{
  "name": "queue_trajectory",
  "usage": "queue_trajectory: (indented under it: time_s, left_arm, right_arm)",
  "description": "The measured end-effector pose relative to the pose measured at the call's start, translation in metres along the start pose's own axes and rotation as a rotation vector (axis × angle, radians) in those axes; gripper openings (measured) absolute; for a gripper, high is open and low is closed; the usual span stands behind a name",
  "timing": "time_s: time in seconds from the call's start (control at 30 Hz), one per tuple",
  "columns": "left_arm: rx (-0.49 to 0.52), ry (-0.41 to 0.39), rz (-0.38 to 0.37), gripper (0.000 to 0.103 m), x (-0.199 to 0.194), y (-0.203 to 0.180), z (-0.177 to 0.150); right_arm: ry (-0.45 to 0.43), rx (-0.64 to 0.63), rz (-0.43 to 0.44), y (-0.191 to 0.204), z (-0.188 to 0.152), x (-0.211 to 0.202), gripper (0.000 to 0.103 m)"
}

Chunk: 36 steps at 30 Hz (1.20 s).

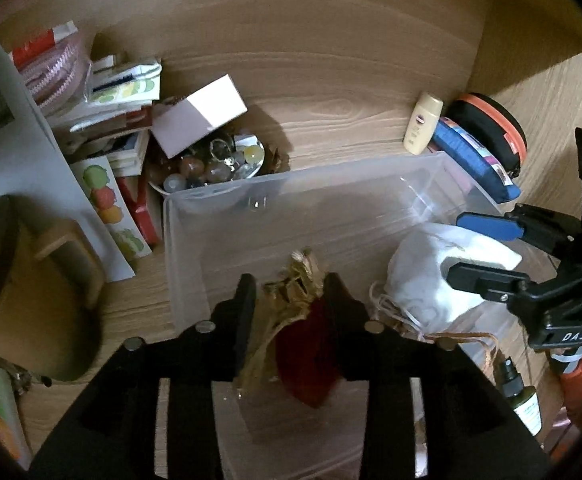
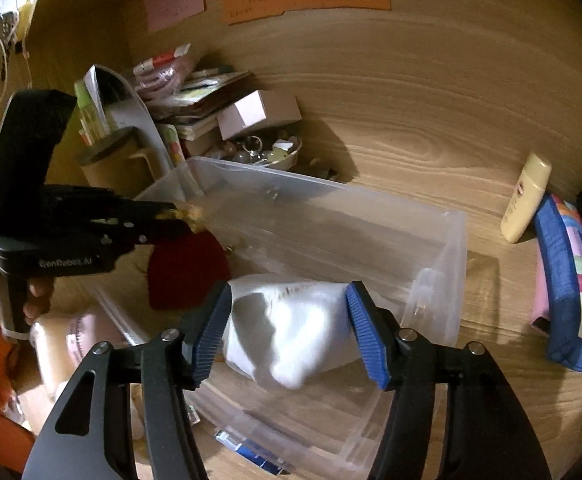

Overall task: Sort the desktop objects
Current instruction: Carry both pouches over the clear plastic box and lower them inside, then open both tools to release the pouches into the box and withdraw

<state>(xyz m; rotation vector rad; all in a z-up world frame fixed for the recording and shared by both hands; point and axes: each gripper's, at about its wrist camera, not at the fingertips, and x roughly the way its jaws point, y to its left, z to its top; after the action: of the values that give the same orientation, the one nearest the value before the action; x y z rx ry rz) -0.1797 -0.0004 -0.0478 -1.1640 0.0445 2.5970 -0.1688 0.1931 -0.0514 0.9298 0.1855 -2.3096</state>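
Note:
A dark red pouch (image 1: 311, 356) with a tan raffia top hangs over the clear plastic bin (image 1: 291, 176). My left gripper (image 1: 291, 284) stands open around the pouch's neck, with a little room on each side. From the right wrist view the left gripper (image 2: 179, 216) reaches in from the left with the red pouch (image 2: 187, 268) below its tips. A white cloth pouch (image 2: 291, 328) sits between the blue pads of my right gripper (image 2: 289, 300), which touch both of its sides above the bin (image 2: 451, 240). Seen from the left wrist, the right gripper (image 1: 457, 246) grips the white pouch (image 1: 423, 280) at the bin's right end.
Behind the bin stand a bowl of beads (image 1: 211, 160), a pink box (image 1: 199, 116) and stacked books and papers (image 1: 103, 92). A cream lotion bottle (image 1: 423, 124), a blue pouch (image 1: 475, 160) and a black-orange case (image 1: 491, 120) sit right. A brown round container (image 1: 31, 288) stands left, a spray bottle (image 1: 523, 396) near right.

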Motion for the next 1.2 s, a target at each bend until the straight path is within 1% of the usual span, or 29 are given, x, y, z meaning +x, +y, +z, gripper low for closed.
queue_trajectory:
  time_s: [0.03, 0.1, 0.2, 0.23, 0.27, 0.3, 0.33, 0.37, 0.43, 0.47, 0.5, 0.53, 0.6, 0.73, 0.8, 0.93, 1.0, 1.2]
  left_arm:
    - [0.003, -0.004, 0.005, 0.043, -0.001, -0.001, 0.001]
    - [0.003, -0.013, 0.009, 0.048, -0.003, -0.001, 0.001]
    - [0.003, -0.031, 0.012, 0.053, -0.008, 0.0, 0.001]
    - [0.004, -0.04, 0.019, 0.058, -0.01, 0.0, 0.001]
    - [0.005, -0.049, 0.028, 0.06, -0.013, 0.0, 0.002]
    - [0.007, -0.056, 0.041, 0.065, -0.015, -0.001, 0.002]
    - [0.008, -0.062, 0.052, 0.07, -0.017, -0.001, 0.002]
    - [0.013, -0.073, 0.063, 0.071, -0.021, -0.002, 0.003]
    - [0.022, -0.09, 0.073, 0.073, -0.028, -0.004, 0.003]
    - [0.026, -0.096, 0.077, 0.074, -0.032, -0.005, 0.003]
    - [0.029, -0.103, 0.081, 0.078, -0.035, -0.006, 0.004]
    - [0.032, -0.11, 0.085, 0.084, -0.039, -0.007, 0.003]
    - [0.039, -0.129, 0.098, 0.09, -0.048, -0.009, 0.002]
    - [0.04, -0.153, 0.118, 0.096, -0.063, -0.011, -0.002]
    - [0.03, -0.161, 0.128, 0.097, -0.071, -0.012, -0.006]
    - [0.016, -0.171, 0.144, 0.097, -0.084, -0.015, -0.013]
    - [0.014, -0.181, 0.153, 0.097, -0.092, -0.016, -0.017]
    - [0.009, -0.211, 0.191, 0.101, -0.116, -0.02, -0.036]
  right_arm:
    - [-0.002, -0.002, -0.004, 0.001, 0.0, -0.001, 0.056]
    - [-0.005, -0.003, -0.005, 0.002, 0.001, -0.002, 0.056]
    - [-0.006, -0.004, -0.015, 0.004, 0.001, -0.003, 0.061]
    - [-0.006, -0.008, -0.023, 0.005, 0.001, -0.003, 0.062]
    - [-0.007, -0.011, -0.028, 0.006, 0.001, -0.004, 0.062]
    - [-0.01, -0.016, -0.038, 0.008, 0.001, -0.006, 0.063]
    - [-0.011, -0.018, -0.046, 0.009, 0.002, -0.008, 0.065]
    - [-0.015, -0.022, -0.057, 0.01, 0.002, -0.01, 0.066]
    - [-0.028, -0.027, -0.077, 0.012, 0.002, -0.016, 0.077]
    - [-0.036, -0.031, -0.086, 0.013, 0.002, -0.019, 0.078]
    - [-0.042, -0.035, -0.094, 0.014, 0.003, -0.022, 0.079]
    - [-0.045, -0.038, -0.102, 0.015, 0.003, -0.025, 0.08]
    - [-0.052, -0.044, -0.125, 0.017, 0.002, -0.031, 0.083]
    - [-0.07, -0.059, -0.177, 0.022, 0.0, -0.042, 0.089]
    - [-0.078, -0.078, -0.209, 0.028, -0.002, -0.048, 0.09]
    - [-0.096, -0.106, -0.229, 0.041, -0.006, -0.06, 0.092]
    - [-0.112, -0.119, -0.242, 0.05, -0.009, -0.068, 0.095]
    - [-0.144, -0.124, -0.256, 0.068, -0.018, -0.087, 0.096]
